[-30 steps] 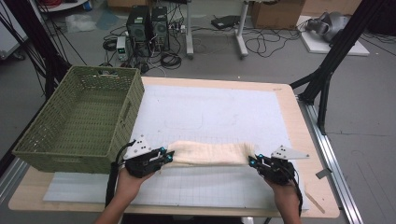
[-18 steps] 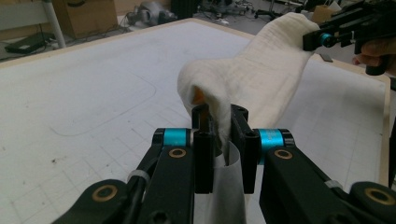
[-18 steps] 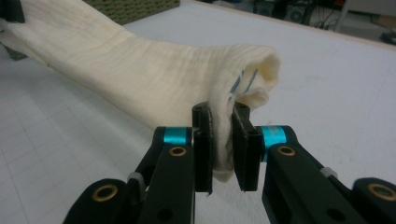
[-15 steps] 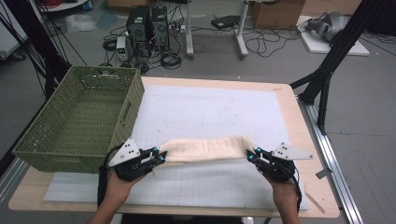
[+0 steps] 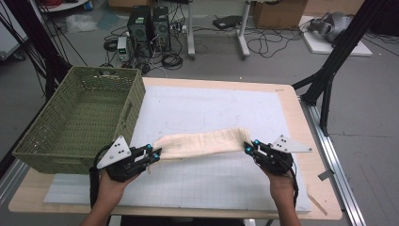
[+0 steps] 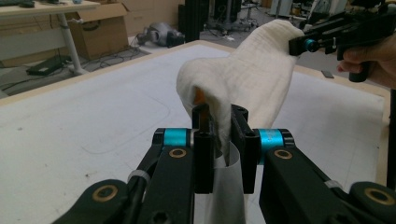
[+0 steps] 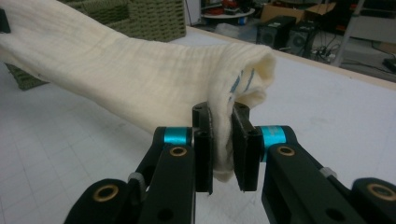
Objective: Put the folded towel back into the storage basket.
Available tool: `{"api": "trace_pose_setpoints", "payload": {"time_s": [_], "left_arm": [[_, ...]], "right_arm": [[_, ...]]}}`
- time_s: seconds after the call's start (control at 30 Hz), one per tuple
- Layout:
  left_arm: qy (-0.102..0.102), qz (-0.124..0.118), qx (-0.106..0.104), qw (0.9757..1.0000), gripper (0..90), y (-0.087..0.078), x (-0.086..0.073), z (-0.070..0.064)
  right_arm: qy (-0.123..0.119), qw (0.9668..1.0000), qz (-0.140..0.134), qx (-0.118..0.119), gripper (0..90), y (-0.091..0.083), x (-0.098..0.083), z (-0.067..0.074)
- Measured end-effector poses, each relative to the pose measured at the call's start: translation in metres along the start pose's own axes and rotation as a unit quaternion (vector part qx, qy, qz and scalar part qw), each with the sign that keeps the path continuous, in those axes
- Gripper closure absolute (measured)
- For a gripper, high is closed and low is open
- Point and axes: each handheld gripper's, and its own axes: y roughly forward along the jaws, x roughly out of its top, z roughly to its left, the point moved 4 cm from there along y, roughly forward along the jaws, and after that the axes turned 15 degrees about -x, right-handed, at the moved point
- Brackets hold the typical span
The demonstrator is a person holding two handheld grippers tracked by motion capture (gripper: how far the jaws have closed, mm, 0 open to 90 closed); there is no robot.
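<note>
From the high view, I hold a folded cream towel (image 5: 202, 142) stretched between my two tools, just in front of the green wicker basket (image 5: 80, 120): my left gripper (image 5: 155, 154) is pinched on the end near the basket's front corner, my right gripper (image 5: 248, 147) on the far end, well away from the basket. The towel hangs over the white mat (image 5: 211, 108), which lies open beyond it, while the table edge (image 5: 301, 122) runs close past my right hand. In the left gripper view, my jaws are clamped narrow on a bunched corner of the towel (image 6: 243, 79), with a tail hanging below them. In the right gripper view, my jaws bite a thick fold of the towel (image 7: 140, 79). I judge the layers could slip or unfold if I pull apart unevenly, and the sagging middle could snag the basket's rim.
</note>
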Motion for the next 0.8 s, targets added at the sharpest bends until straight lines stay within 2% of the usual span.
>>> {"api": "trace_pose_setpoints", "payload": {"time_s": [0.03,0.17,0.47,0.57,0.8], "left_arm": [[0.001,-0.003,0.002,1.0,81.3,-0.002,0.002,0.0],[0.003,-0.012,0.008,0.9999,81.3,-0.01,0.006,0.002],[0.012,-0.028,0.028,0.9991,81.2,-0.024,0.014,0.006],[0.014,-0.033,0.036,0.9987,81.3,-0.03,0.018,0.006],[0.019,-0.046,0.052,0.9974,81.3,-0.043,0.027,0.006]], "right_arm": [[0.001,0.9999,-0.01,0.007,80.4,0.003,0.003,0.001],[0.008,0.9997,-0.019,0.013,80.5,0.007,0.009,0.002],[-0.019,0.9992,-0.029,0.018,80.9,0.028,0.05,0.005],[-0.026,0.999,-0.03,0.017,80.9,0.033,0.057,0.007],[-0.028,0.9986,-0.039,0.021,80.9,0.054,0.08,0.012]]}}
